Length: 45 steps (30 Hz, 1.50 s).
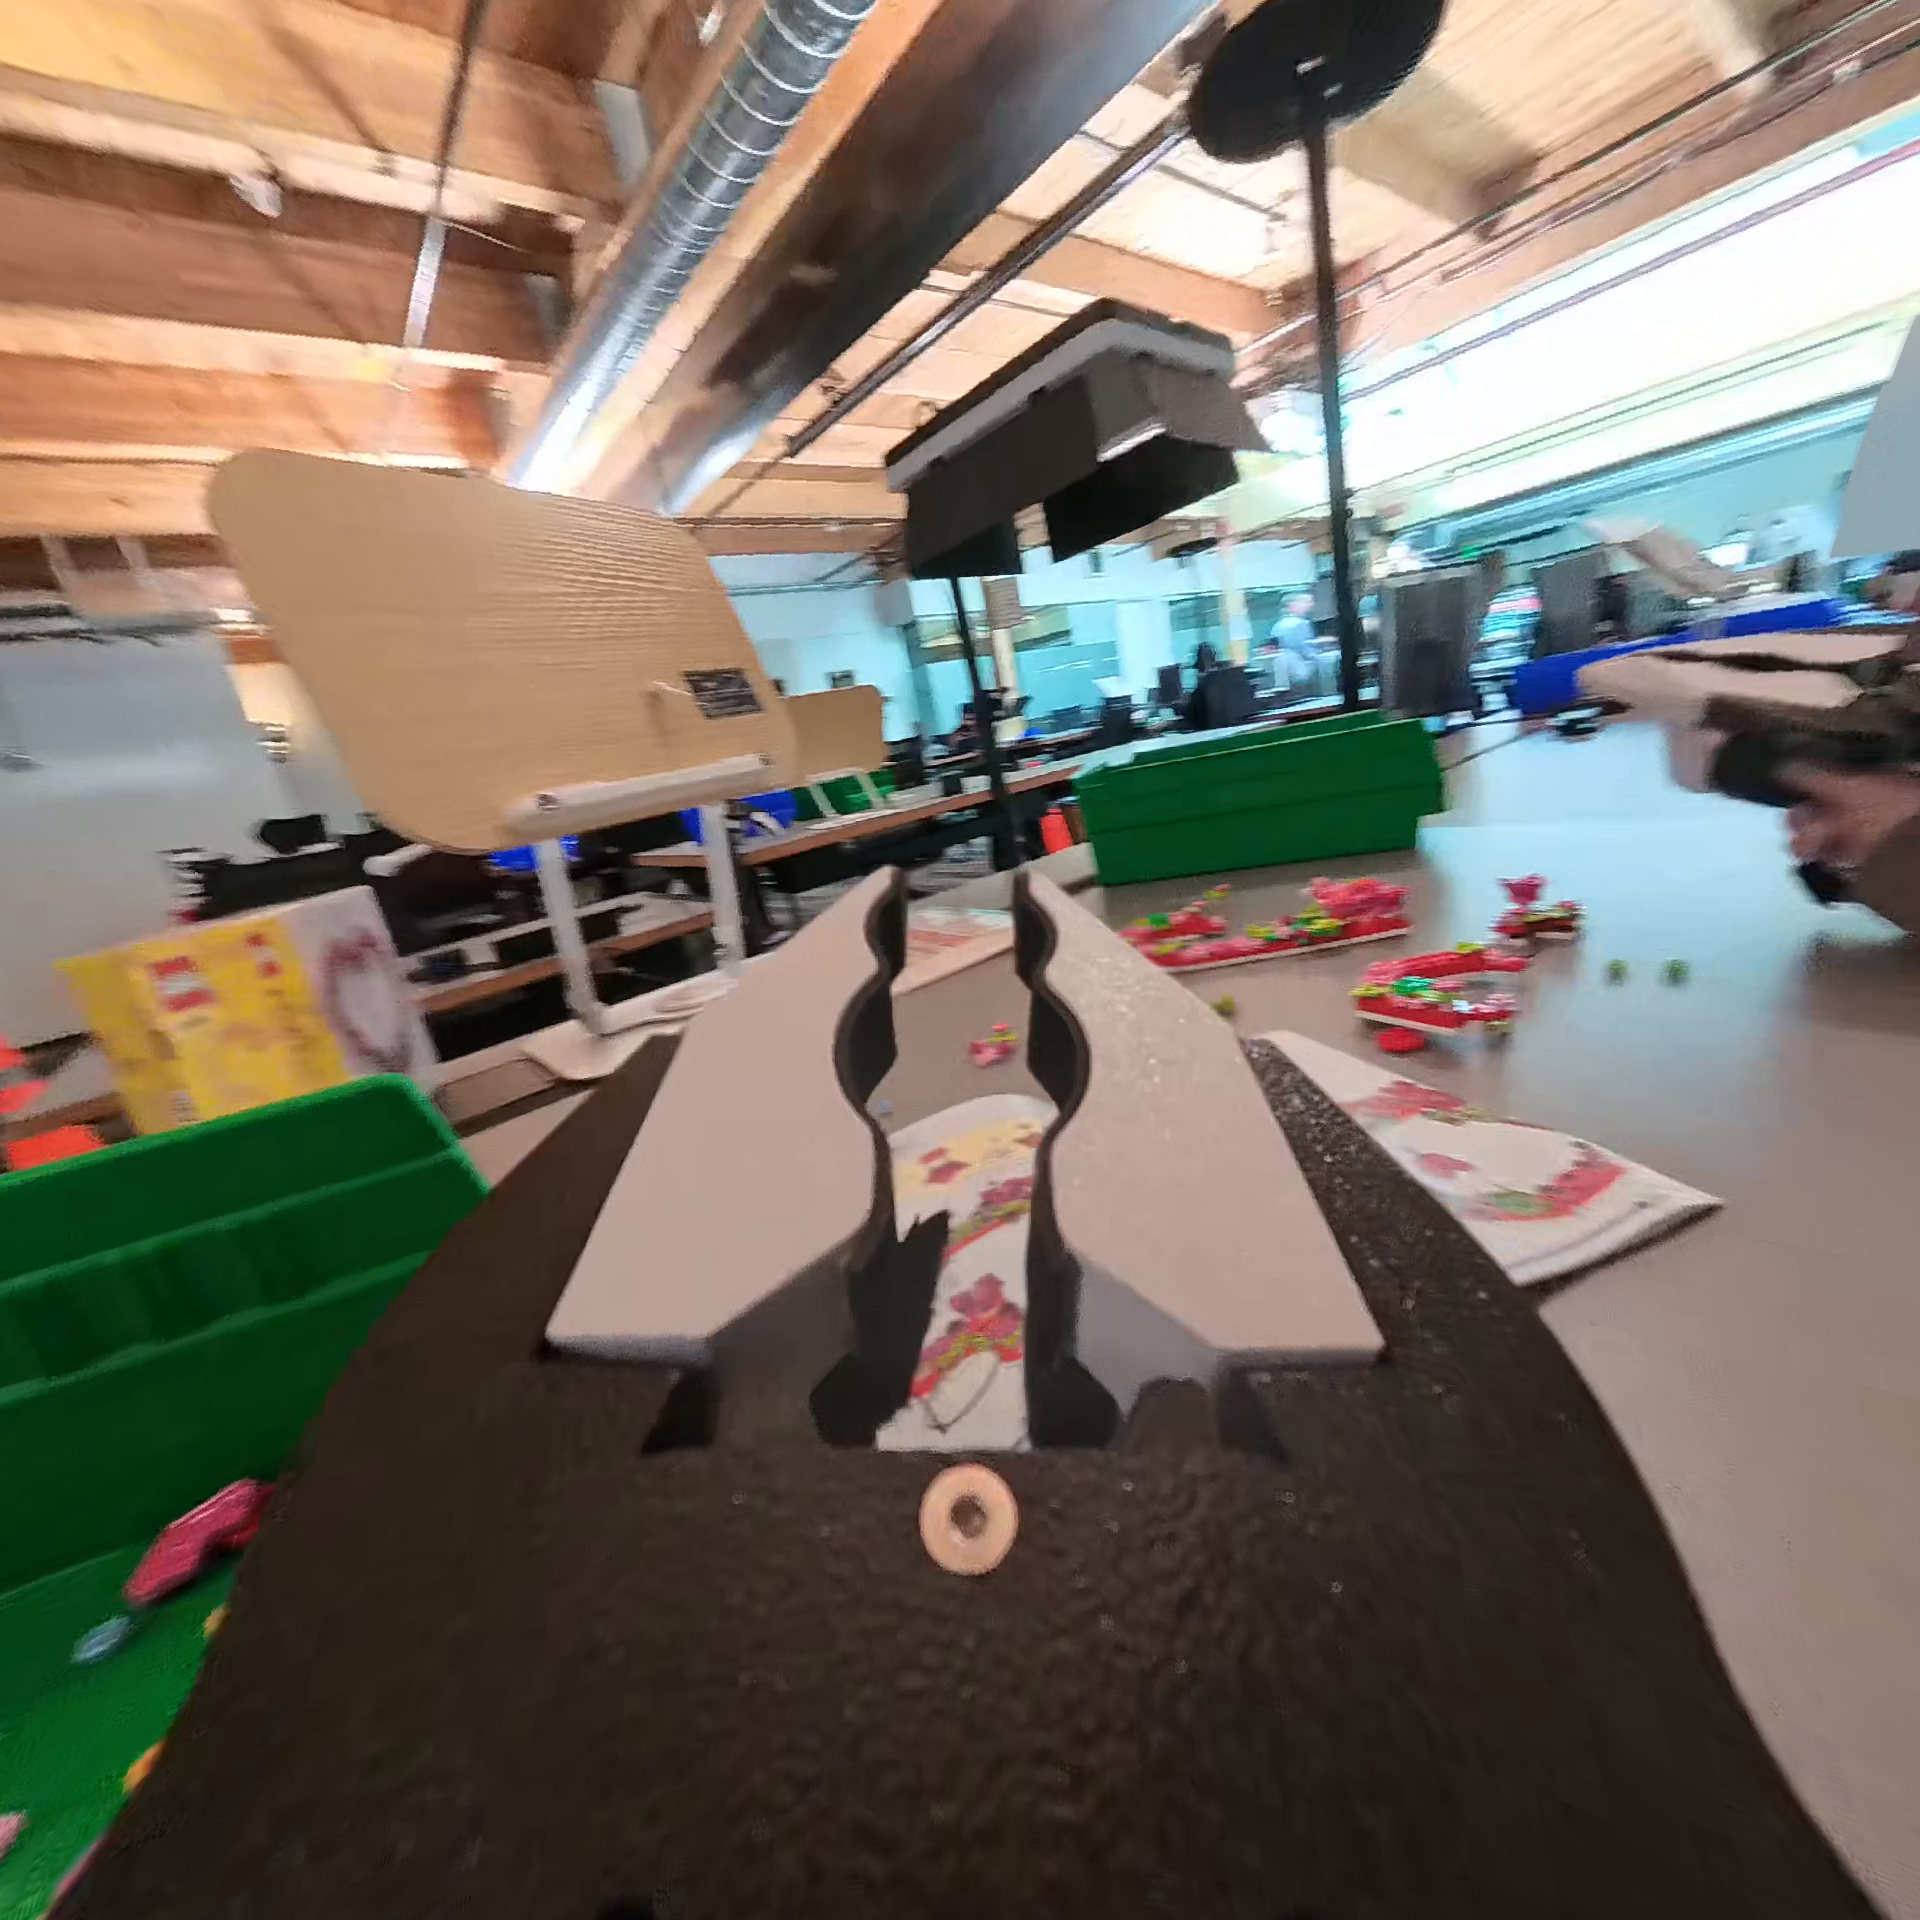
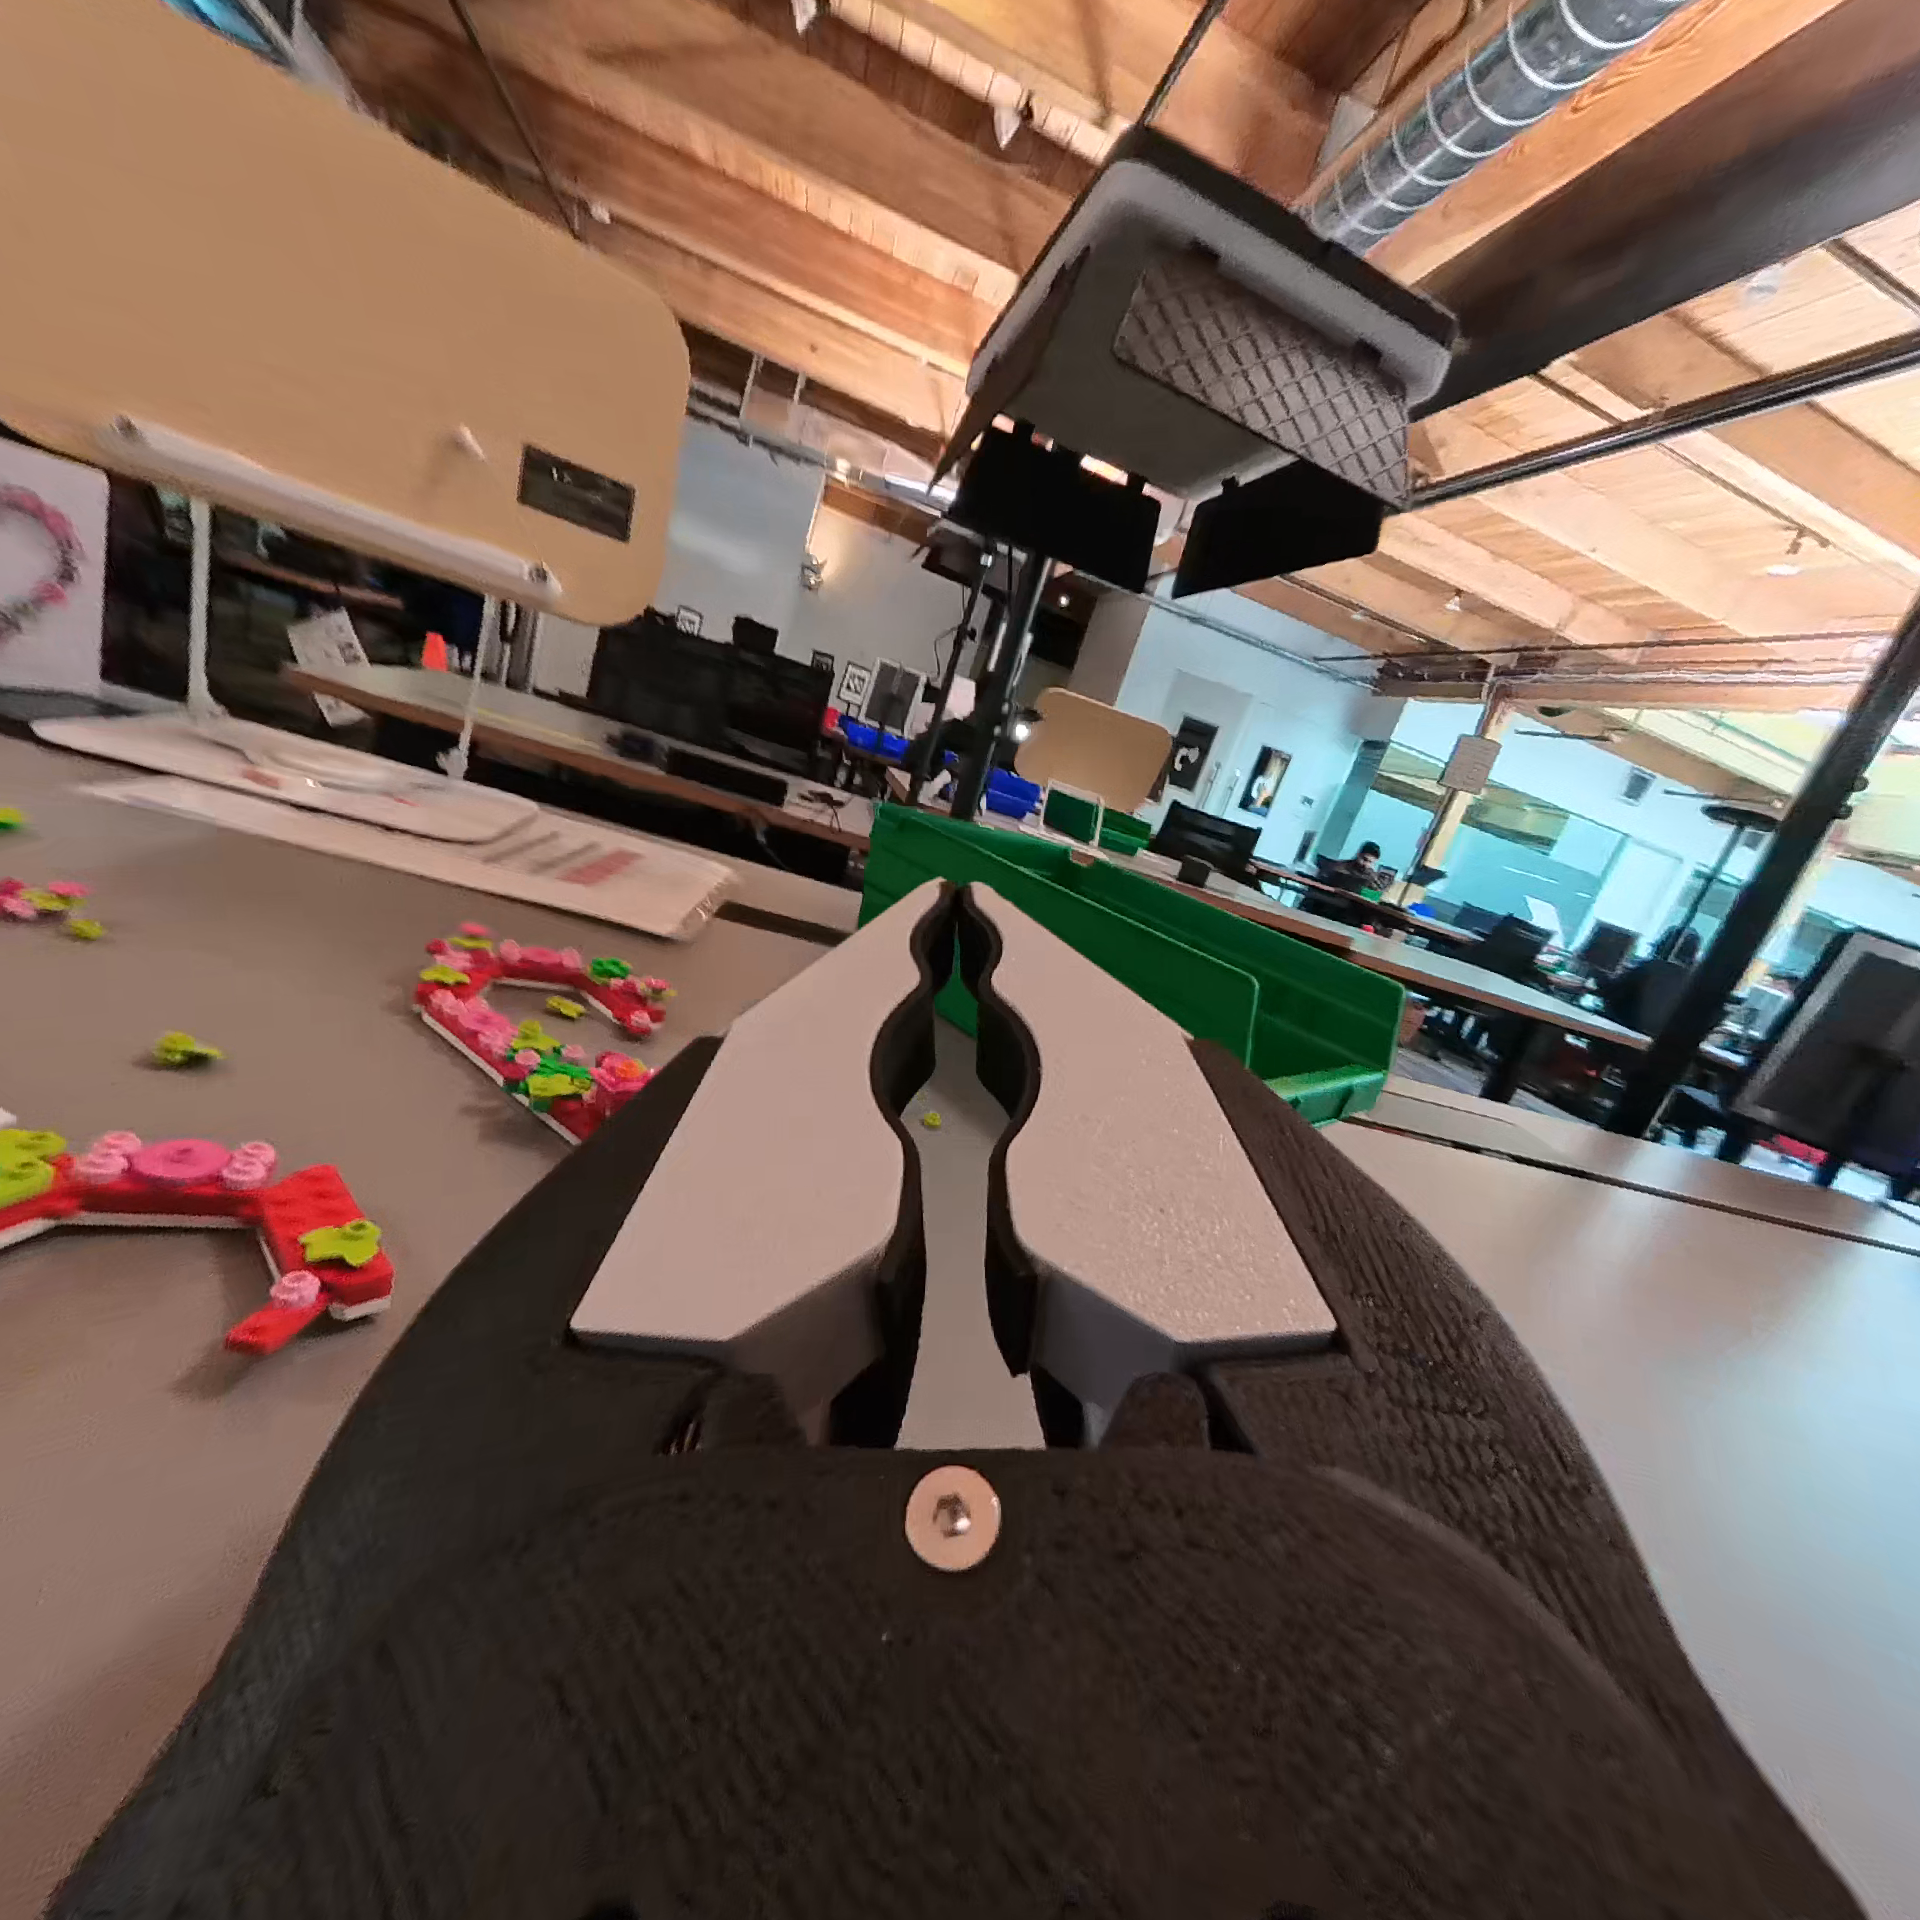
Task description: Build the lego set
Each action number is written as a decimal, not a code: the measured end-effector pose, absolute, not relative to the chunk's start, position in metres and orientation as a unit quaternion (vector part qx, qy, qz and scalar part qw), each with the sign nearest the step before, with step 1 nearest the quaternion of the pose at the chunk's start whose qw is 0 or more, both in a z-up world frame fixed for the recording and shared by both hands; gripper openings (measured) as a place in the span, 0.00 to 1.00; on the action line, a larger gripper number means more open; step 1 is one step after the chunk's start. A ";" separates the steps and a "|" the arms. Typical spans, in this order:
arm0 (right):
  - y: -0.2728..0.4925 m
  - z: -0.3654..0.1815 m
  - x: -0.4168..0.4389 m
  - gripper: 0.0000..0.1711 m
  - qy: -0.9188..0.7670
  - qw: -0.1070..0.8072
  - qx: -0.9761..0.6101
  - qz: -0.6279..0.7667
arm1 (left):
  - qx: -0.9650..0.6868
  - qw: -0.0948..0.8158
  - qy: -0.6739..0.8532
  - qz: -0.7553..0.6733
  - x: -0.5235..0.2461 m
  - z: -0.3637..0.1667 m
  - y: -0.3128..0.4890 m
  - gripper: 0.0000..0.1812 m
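lego heart sections sit half-built on the grey table, loose leaves around. left gripper hangs empty, tips apart; right gripper pinched together, holding nothing. i'd check the booklet, then pick one leaf squarely.

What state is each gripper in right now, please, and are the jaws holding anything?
Left gripper: jaws open, a clear gap between them, holding nothing.
Right gripper: jaws closed to nearly touching at the tips, nothing held between them.

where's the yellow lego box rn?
Left wrist view, far left: the yellow cardboard Lego box stands on the table behind the green plastic bin, beside the white-legged book stand.
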State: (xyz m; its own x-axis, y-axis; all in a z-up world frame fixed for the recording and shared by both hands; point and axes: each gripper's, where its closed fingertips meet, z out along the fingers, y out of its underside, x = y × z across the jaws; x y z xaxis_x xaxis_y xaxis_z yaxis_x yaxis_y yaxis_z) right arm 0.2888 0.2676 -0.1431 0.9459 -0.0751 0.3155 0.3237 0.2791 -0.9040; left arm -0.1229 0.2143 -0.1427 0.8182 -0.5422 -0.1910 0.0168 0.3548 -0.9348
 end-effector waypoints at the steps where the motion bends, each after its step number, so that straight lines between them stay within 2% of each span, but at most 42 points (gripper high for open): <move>1: 0.265 -0.140 0.290 0.00 -0.100 0.799 -0.581 -0.117 | -0.543 0.792 0.229 -0.156 -0.129 -0.142 0.217 0.08; 6: 0.248 -0.127 0.297 0.00 -0.074 0.828 -0.551 -0.075 | -0.551 0.812 0.183 -0.059 -0.152 -0.138 0.218 0.02; 15: 0.245 -0.125 0.290 0.00 -0.103 0.829 -0.543 -0.086 | -0.535 0.815 0.222 -0.010 -0.138 -0.137 0.214 0.03; 45: 0.249 -0.132 0.277 0.00 -0.142 0.816 -0.549 -0.112 | -0.540 0.811 0.223 -0.038 -0.136 -0.139 0.215 0.03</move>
